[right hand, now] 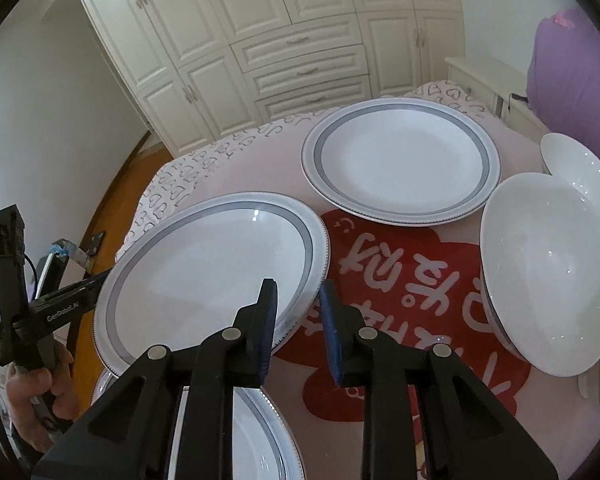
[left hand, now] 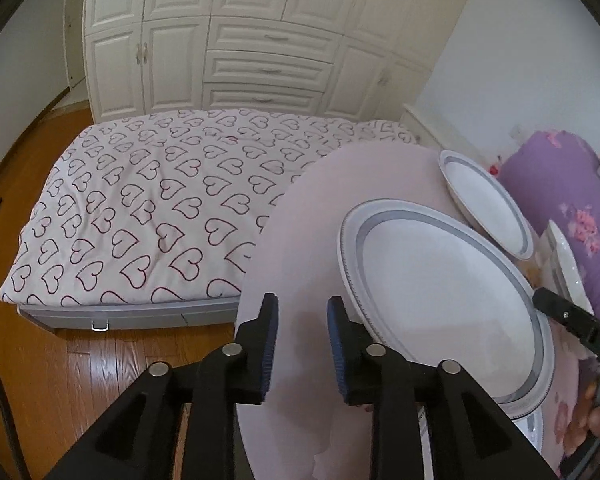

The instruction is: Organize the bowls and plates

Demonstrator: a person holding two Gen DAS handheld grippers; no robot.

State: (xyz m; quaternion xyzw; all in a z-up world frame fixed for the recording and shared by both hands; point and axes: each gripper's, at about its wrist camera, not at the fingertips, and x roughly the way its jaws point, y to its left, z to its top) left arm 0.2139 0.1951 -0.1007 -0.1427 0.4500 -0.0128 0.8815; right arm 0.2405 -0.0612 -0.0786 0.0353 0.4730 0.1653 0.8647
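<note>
A large grey-banded plate [left hand: 440, 300] [right hand: 212, 272] lies over another like it [right hand: 260, 440] at the near side of the round pink-clothed table [left hand: 300, 240]. My left gripper [left hand: 303, 346] [right hand: 100, 276] is open at this plate's left rim, with only cloth between its pads. My right gripper [right hand: 300, 320] [left hand: 540, 300] straddles the opposite rim: one finger over the plate, the other outside it, and a gap still shows. A third plate [right hand: 400, 160] [left hand: 484, 200] sits further back. Two white bowls [right hand: 548, 272] [right hand: 580, 180] stand at the right.
Beyond the table's left edge are a bed with a heart-print quilt [left hand: 140, 200] and wooden floor [left hand: 80, 380]. A white wardrobe [left hand: 240, 40] fills the back wall. A purple bundle [left hand: 552, 184] lies behind the bowls. A person's hand [right hand: 40, 392] holds the left gripper.
</note>
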